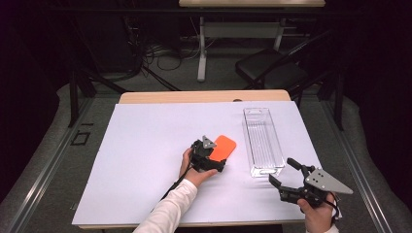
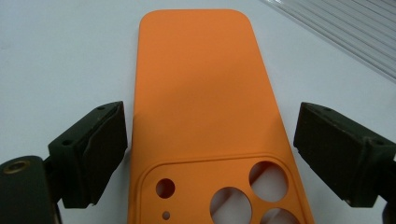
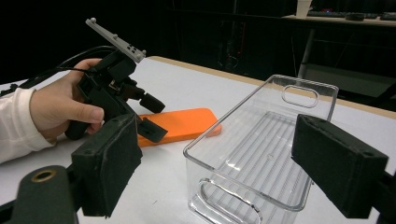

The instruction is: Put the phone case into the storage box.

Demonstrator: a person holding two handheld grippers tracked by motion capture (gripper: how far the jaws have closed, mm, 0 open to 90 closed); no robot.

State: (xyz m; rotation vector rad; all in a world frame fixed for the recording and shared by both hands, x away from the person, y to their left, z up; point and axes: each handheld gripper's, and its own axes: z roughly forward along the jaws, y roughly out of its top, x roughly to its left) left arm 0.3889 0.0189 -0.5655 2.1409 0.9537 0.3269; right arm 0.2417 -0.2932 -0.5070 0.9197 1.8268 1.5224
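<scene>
Two tools are over the white counter [image 1: 145,160]. One, the left tool [image 1: 219,154], has its jaws apart on both sides of the orange phone case [image 1: 224,145], not pinching it. That case lies flat near the middle, with a clear bin [image 1: 263,141] at its 3 o'clock. At 5 o'clock, the right tool [image 1: 281,171] waits with jaws apart, holding nothing.

One orange phone case [image 2: 201,102], one clear bin [image 1: 263,141]

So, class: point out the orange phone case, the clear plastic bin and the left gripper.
orange phone case [image 2: 201,88]: left gripper view, its plain back.
clear plastic bin [image 1: 263,141]: high view, its ribbed floor.
left gripper [image 3: 150,116]: right gripper view, midway between its fingertips.
</scene>
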